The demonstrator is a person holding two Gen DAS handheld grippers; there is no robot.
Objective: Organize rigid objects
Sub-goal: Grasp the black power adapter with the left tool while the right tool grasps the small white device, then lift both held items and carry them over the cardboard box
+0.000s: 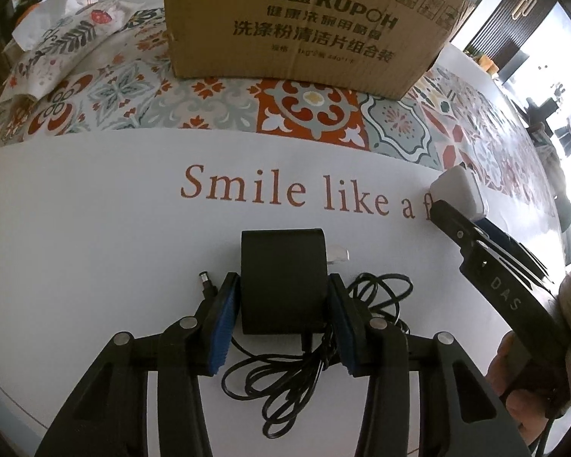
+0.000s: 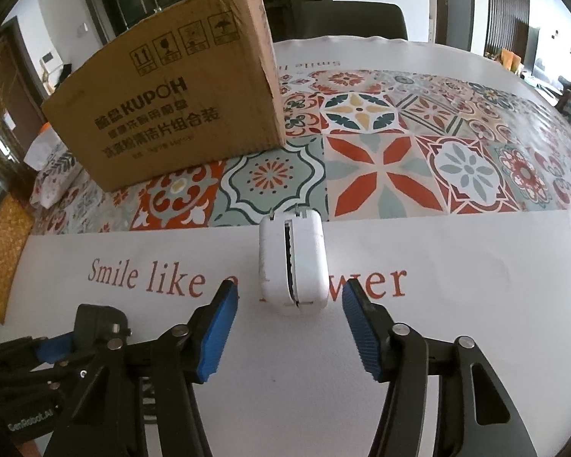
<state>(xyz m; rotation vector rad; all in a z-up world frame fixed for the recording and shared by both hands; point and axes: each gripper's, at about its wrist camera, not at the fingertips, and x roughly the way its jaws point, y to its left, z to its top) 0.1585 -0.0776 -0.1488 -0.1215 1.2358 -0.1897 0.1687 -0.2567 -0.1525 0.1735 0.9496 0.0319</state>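
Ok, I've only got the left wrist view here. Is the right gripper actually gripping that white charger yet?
Observer: No. The right gripper is open; the white charger has its near end between the fingertips, with a gap on each side.
Operator: Is the charger intact?
Observer: Its casing shows a dark split running along its length.
Operator: Which way do its prongs point?
Observer: Away from the gripper, toward the patterned tablecloth.
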